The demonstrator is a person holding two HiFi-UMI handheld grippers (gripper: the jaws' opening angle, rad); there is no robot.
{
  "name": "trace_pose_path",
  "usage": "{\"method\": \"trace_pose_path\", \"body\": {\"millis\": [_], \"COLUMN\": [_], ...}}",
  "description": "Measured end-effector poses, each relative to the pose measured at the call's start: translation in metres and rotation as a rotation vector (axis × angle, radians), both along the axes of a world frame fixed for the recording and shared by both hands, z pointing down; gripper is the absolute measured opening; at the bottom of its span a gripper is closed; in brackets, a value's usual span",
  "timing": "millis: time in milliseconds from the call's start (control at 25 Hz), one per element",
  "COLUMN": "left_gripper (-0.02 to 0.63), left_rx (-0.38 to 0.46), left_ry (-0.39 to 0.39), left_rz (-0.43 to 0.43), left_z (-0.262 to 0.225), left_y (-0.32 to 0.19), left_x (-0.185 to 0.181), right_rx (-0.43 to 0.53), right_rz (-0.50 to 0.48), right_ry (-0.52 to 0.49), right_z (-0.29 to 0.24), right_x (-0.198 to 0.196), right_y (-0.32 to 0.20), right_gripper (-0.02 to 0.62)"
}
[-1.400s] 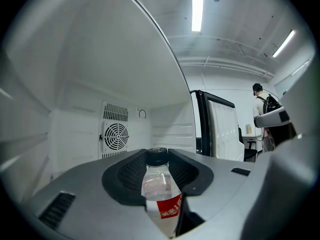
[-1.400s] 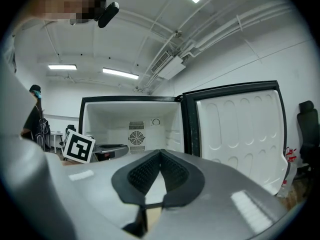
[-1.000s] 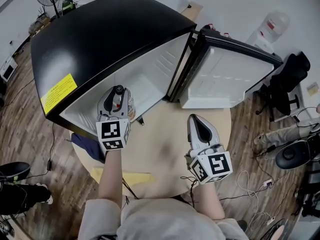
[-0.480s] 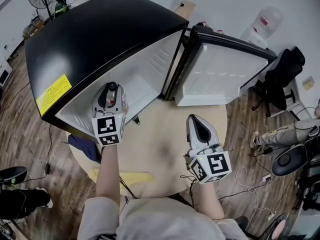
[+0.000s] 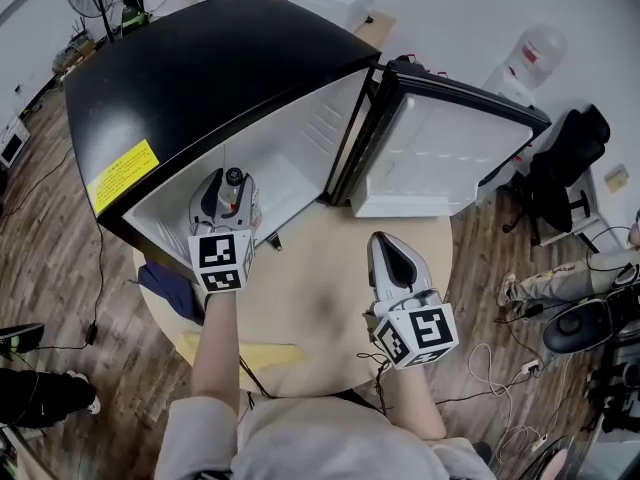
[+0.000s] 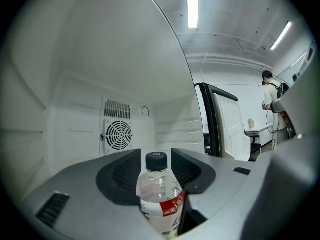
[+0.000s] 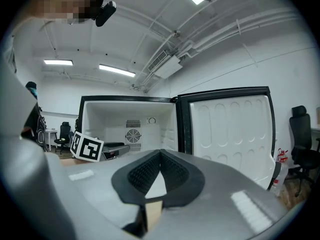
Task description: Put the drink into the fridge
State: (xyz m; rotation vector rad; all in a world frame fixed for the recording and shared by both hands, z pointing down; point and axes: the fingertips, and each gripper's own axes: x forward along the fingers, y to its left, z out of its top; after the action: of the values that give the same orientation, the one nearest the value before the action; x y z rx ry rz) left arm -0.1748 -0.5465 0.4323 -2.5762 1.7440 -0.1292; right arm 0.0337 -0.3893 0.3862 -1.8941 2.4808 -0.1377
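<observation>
Currently, a person is standing w/ a gripper in each hand, facing a black fridge (image 5: 220, 58) whose door (image 5: 440, 153) is hanging wide open to the right. The left gripper (image 5: 230, 190) is reaching into the white fridge interior, and its jaws are opening around the drink bottle (image 6: 159, 194). The bottle is clear plastic w/ a black cap and a red-and-white label. It is sitting upright btwn the two dark pads, and a dark gap is showing on its right side, so the grip is letting go. Whether the bottle's base is resting on the fridge floor isn't visible. Behind it, a round fan grille (image 6: 119, 134) is showing on the back wall.

The right gripper (image 5: 385, 251) is hovering over the round tan table (image 5: 320, 308) in front of the fridge, well apart from the left one. Its jaw tips are meeting, w/ nothing btwn them.

A yellow label (image 5: 120, 176) is sticking to the fridge top near its front-left edge. A black office chair (image 5: 570, 158) is standing on the wood floor beyond the door.
</observation>
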Motion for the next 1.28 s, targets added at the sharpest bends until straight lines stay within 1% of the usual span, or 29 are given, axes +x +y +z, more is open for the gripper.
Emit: {"method": "trace_pose_path", "body": {"millis": [120, 160, 280, 320, 360, 600, 800, 1120, 1280], "left_gripper": [0.175, 0.157, 0.044, 0.017, 0.009, 0.008, 0.008, 0.008, 0.008], "left_rx": [0.015, 0.017, 0.014, 0.012, 0.008, -0.011, -0.013, 0.004, 0.027], "left_ry": [0.001, 0.009, 0.038, 0.041, 0.041, 0.06, 0.058, 0.078, 0.087], "left_rz": [-0.022, -0.028, -0.051, -0.059, -0.065, -0.092, -0.107, -0.162, -0.195], "left_z": [-0.009, -0.011, -0.016, -0.016, -0.017, -0.022, -0.029, -0.044, -0.055], "left_y": [0.015, 0.021, 0.037, 0.043, 0.049, 0.09, 0.127, 0.18, 0.206], "left_x": [-0.002, -0.003, -0.007, -0.009, -0.009, -0.015, -0.015, -0.025, -0.03], "right_rx": [0.006, 0.009, 0.017, 0.019, 0.021, 0.036, 0.043, 0.059, 0.069], "right_rz": [-0.028, -0.039, -0.076, -0.088, -0.099, -0.178, -0.234, -0.311, -0.334], "right_ry": [-0.002, -0.002, -0.007, -0.01, -0.012, -0.02, -0.026, -0.03, -0.038], "right_z": [-0.002, -0.003, -0.005, -0.006, -0.007, -0.013, -0.017, -0.022, -0.025], "right_x": [-0.006, -0.008, -0.014, -0.016, -0.017, -0.03, -0.04, -0.05, -0.051], "right_y": [0.003, 0.004, 0.006, 0.007, 0.009, 0.02, 0.03, 0.051, 0.06], "right_gripper": [0.011, 0.011, 0.011, 0.011, 0.011, 0.011, 0.011, 0.011, 0.011]}}
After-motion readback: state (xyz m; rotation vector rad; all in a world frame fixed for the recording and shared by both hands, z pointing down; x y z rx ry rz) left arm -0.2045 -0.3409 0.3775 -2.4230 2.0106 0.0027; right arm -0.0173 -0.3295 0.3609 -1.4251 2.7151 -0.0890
